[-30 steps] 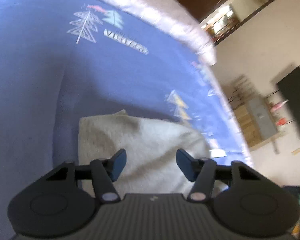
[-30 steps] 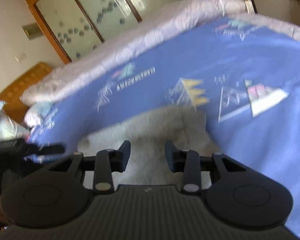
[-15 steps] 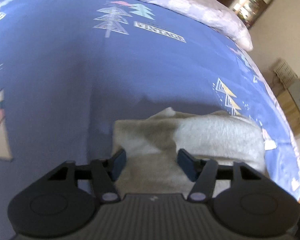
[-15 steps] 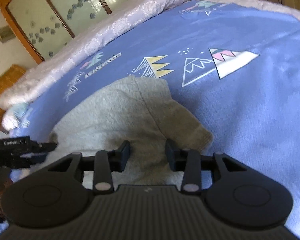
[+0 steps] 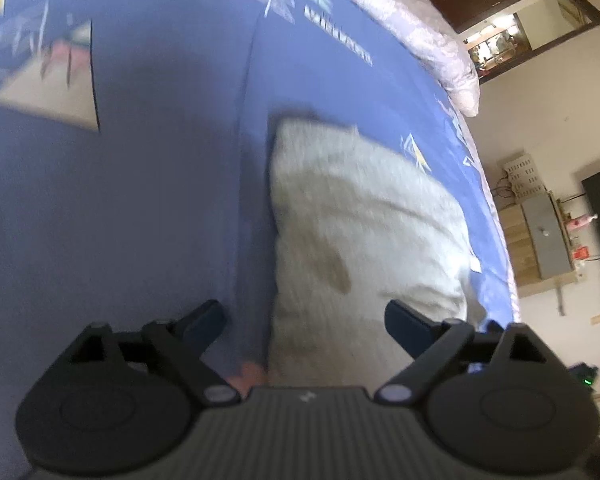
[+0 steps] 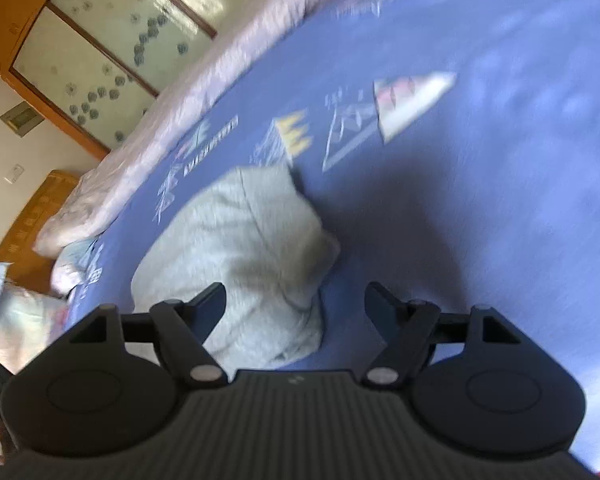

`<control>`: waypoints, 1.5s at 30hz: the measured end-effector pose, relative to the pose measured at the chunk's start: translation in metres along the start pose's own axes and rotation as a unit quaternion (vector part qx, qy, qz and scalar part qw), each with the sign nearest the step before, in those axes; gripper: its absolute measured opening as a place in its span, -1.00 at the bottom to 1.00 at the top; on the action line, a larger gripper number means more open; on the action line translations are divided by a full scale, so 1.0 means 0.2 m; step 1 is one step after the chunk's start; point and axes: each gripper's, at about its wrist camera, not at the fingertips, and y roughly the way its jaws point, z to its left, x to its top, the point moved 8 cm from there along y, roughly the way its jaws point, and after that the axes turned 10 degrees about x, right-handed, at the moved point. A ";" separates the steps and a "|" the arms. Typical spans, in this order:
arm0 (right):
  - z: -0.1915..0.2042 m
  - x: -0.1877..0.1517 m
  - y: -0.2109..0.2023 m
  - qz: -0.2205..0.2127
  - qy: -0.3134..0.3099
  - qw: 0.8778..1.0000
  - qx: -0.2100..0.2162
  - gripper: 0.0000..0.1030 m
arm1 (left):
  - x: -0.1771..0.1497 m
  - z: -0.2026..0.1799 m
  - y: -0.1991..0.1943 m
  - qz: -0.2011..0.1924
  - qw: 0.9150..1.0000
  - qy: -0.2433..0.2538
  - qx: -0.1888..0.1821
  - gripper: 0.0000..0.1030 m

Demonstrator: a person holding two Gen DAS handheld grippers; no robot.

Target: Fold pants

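The gray pants [image 5: 364, 216] lie folded in a soft pile on the blue bed cover [image 5: 140, 200]. The left gripper [image 5: 305, 322] is opening wide, with the near edge of the pants between its jaws but not pinched. The right gripper [image 6: 295, 306] is opening too, and the pants sit by its left jaw.

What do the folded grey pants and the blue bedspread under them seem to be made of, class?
Folded grey pants: probably soft fleece or knit jersey, matte and fuzzy, lying in thick rounded folds. Blue bedspread: likely smooth woven cotton, matte, printed with triangle and tree motifs. Blur leaves both uncertain.
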 end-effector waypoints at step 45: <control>0.40 -0.55 -0.12 0.063 -0.028 0.997 0.031 0.42 | -0.23 0.19 -0.18 0.037 0.999 0.015 -0.023 0.26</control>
